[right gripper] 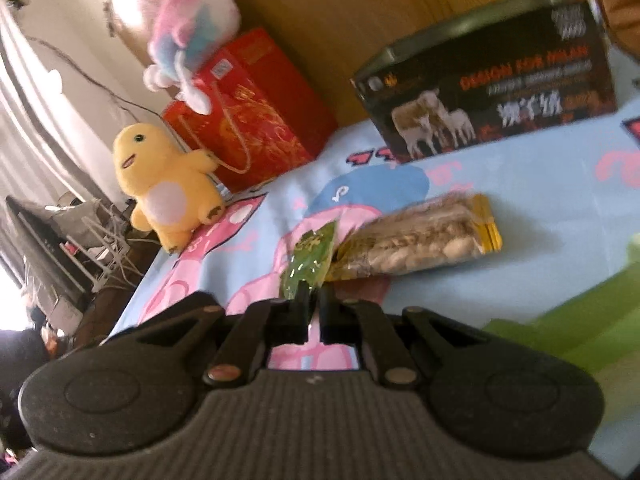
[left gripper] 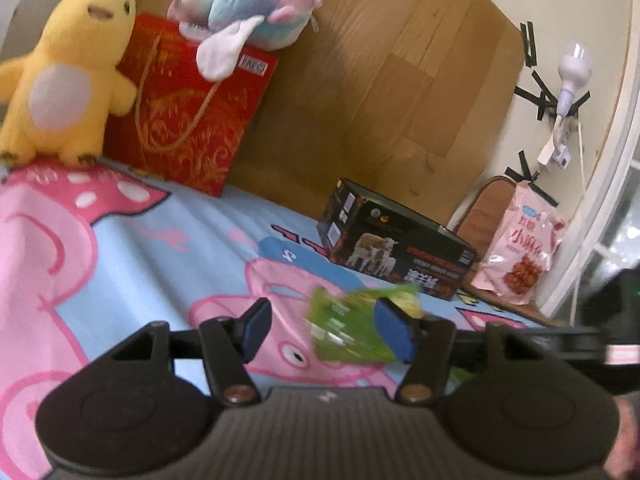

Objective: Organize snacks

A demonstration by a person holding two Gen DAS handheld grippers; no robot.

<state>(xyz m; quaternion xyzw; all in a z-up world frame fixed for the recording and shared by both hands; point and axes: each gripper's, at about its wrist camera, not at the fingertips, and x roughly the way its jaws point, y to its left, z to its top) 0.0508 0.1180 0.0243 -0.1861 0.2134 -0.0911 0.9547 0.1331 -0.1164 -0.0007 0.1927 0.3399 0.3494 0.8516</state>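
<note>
Left gripper [left gripper: 320, 332]: the jaws stand wide apart and hold nothing; a blurred green packet [left gripper: 352, 328] shows beyond the right-hand blue pad, apparently held up by the other tool rather than lying on the cartoon sheet [left gripper: 140, 264].

Right gripper [right gripper: 314, 304]: the fingers are drawn almost together and pinch the lower edge of the small green packet [right gripper: 310, 262], which sticks up and forward from the tips.

Where the snacks are: the green packet is in the right gripper's pinch, above the sheet; the clear bag of nuts [right gripper: 420, 236] lies flat on the sheet just beside it, nearly touching at its near corner; a pink snack bag [left gripper: 520, 248] leans at the far edge by the wall, next to the black box with sheep [left gripper: 396, 240].

Green packet axis: its long axis runs away from the fingertips, tilted slightly right in the right wrist view.

Nut bag axis: long axis runs left to right, gold sealed end toward the right, rising a little toward the black box.

Risk, slip: the pinch takes only a thin edge, so the packet could likely swing or drop out during a quick move.

Risk, handover: if the left jaws close off-centre, they may crumple the packet or miss it.

Risk, collision: the two tools sit close; a hasty approach could knock them together or nudge the nut bag.
</note>
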